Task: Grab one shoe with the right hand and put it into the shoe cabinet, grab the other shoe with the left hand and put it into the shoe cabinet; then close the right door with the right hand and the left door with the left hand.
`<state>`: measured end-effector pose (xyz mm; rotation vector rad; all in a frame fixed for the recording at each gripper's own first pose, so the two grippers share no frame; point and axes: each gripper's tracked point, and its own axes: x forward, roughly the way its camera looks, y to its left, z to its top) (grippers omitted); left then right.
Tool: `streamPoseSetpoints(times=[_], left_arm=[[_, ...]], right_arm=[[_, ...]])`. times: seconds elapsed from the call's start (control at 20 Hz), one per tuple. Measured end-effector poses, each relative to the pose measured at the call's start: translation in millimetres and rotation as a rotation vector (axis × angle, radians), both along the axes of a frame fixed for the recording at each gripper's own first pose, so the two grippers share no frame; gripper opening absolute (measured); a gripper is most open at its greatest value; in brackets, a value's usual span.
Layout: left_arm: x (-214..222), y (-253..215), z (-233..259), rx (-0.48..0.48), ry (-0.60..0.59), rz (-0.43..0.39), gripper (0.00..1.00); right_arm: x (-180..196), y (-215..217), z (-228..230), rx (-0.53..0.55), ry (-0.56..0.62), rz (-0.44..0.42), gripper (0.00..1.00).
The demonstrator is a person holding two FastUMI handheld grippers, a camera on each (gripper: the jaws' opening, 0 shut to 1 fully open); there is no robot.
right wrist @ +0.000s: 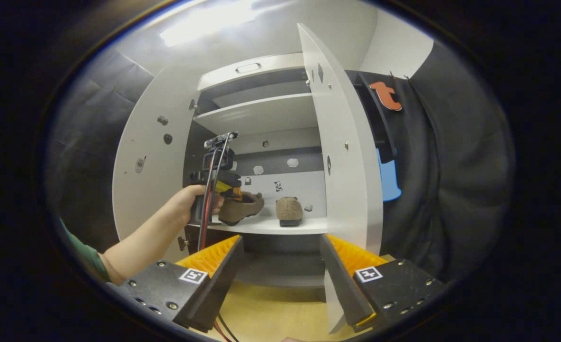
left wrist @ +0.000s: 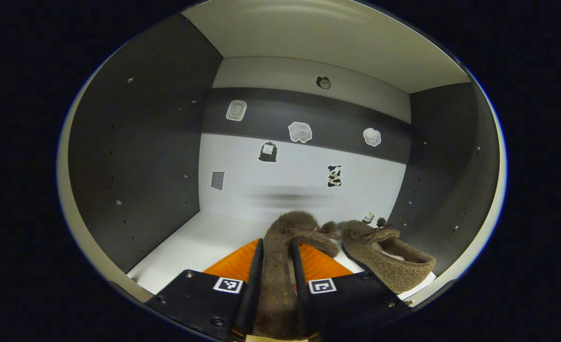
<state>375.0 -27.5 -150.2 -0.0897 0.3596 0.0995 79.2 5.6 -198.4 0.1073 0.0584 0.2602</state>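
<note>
My left gripper (left wrist: 275, 280) is shut on a brown fuzzy shoe (left wrist: 280, 266), held inside a cabinet compartment above its white shelf (left wrist: 190, 247). The other brown shoe (left wrist: 385, 254) rests on that shelf to the right, near the dark side wall. In the right gripper view, the shoe cabinet (right wrist: 261, 114) stands with both doors open. A hand holds the left gripper (right wrist: 218, 183) with the shoe (right wrist: 240, 206) just over the shelf, and the second shoe (right wrist: 289, 210) sits beside it. My right gripper (right wrist: 280, 270) is open and holds nothing, back from the cabinet.
The open right door (right wrist: 342, 156) juts toward me just above my right finger. The left door (right wrist: 147, 161) swings out on the left. Another shelf (right wrist: 256, 114) lies above the shoes. A wooden floor (right wrist: 271, 313) is below. Stickers dot the compartment's back wall (left wrist: 299, 161).
</note>
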Motion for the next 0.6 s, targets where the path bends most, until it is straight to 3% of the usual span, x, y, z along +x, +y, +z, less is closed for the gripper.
streamPoseSetpoints(times=[0.15, 0.2, 0.35, 0.4, 0.6], left_arm=[[-4, 5, 27, -0.001, -0.079, 0.005, 0.54], [-9, 9, 33, 0.005, -0.093, 0.013, 0.71], [-34, 12, 46, -0.003, -0.111, 0.007, 0.80], [-43, 13, 49, -0.010, -0.119, 0.004, 0.91], [-86, 20, 61, 0.003, -0.168, -0.001, 0.94]], right_arm=[[-6, 5, 4, -0.004, -0.006, 0.006, 0.97], [-10, 7, 5, -0.006, -0.010, 0.009, 0.97], [-20, 11, 9, -0.014, -0.022, 0.012, 0.97], [-25, 13, 10, -0.015, -0.027, 0.013, 0.97], [-44, 17, 9, -0.008, -0.040, 0.002, 0.97]])
